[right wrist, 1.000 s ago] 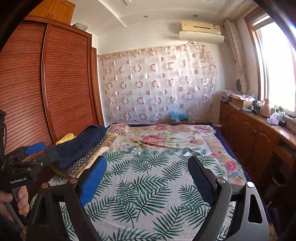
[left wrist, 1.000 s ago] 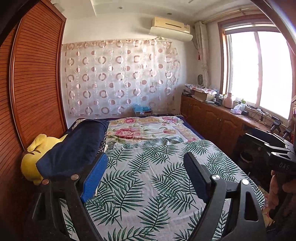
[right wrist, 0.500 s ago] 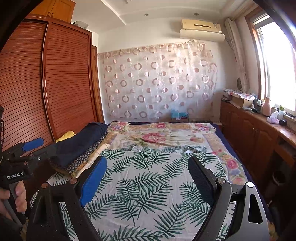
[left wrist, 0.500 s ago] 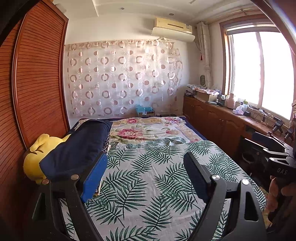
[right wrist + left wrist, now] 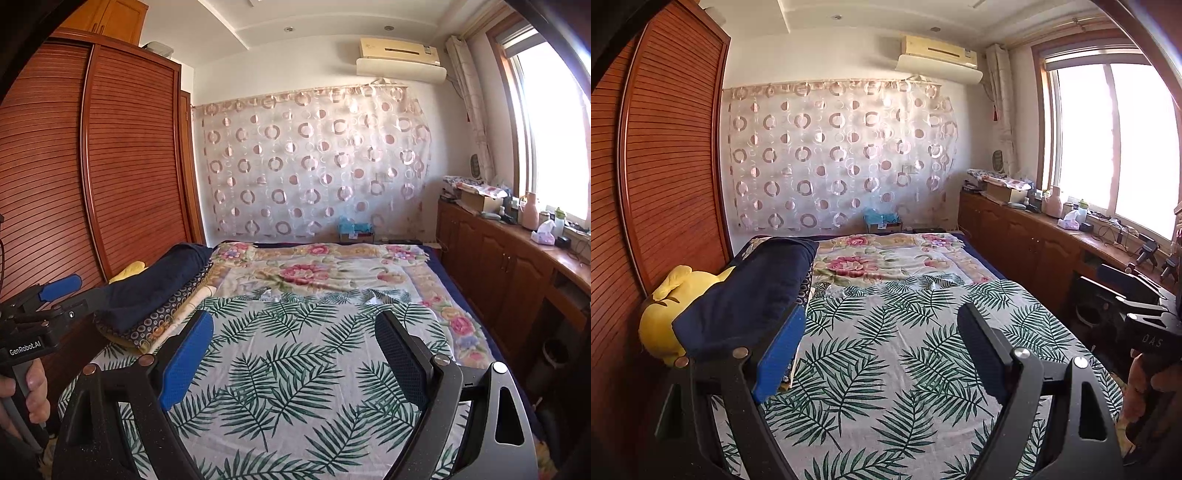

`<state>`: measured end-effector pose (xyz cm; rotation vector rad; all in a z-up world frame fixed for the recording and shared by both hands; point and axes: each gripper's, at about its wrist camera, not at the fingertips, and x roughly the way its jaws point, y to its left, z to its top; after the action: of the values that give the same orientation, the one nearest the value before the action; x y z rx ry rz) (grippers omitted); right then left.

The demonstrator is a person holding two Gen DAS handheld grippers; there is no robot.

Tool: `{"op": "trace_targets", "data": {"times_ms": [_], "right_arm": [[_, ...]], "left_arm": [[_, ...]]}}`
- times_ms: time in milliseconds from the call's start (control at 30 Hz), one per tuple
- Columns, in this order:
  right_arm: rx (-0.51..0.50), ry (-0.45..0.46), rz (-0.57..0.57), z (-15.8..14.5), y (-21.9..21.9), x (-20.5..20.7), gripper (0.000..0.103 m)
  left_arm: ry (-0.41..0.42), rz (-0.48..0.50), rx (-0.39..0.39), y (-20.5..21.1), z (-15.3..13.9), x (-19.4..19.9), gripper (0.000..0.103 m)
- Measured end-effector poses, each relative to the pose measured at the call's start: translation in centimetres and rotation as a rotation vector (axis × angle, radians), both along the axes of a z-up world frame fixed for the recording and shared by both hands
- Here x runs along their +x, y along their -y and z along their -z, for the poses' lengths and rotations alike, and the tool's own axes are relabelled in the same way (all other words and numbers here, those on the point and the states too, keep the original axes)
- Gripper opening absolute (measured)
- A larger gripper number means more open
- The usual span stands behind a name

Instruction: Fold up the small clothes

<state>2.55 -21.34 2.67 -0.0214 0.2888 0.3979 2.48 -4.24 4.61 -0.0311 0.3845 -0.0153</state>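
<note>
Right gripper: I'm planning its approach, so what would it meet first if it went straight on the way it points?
Probably the leaf-print sheet on the bed: the open right gripper tilts slightly down at it, nothing between; depth unclear.

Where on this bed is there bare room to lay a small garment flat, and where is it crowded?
The palm-leaf sheet lies bare from the open right gripper to its far edge, and the floral blanket beyond is bare too. The crowded side is by the wardrobe: the folded navy bedding and a yellow plush toy. The window counter is cluttered.
</note>
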Motion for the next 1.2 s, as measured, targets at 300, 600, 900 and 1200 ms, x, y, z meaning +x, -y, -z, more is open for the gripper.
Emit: {"op": "trace_targets", "data": {"times_ms": [300, 600, 900, 1200], "right_arm": [[-0.002, -0.001, -0.008, 0.0, 0.5, 0.2, 0.09], [-0.003, 0.0, -0.01, -0.1, 0.8, 0.4, 0.09], [-0.008, -0.001, -0.014, 0.0, 0.9, 0.5, 0.09], [-0.009, 0.005, -0.008, 0.0, 1.2, 0.7, 0.09]], "left_arm": [[-0.001, 0.0, 0.001, 0.0, 0.0, 0.0, 0.085], [0.0, -0.002, 0.001, -0.1, 0.0, 0.0, 0.085], [0.0, -0.002, 0.002, -0.1, 0.1, 0.0, 0.085], [0.0, -0.004, 0.002, -0.4, 0.1, 0.0, 0.085]]}}
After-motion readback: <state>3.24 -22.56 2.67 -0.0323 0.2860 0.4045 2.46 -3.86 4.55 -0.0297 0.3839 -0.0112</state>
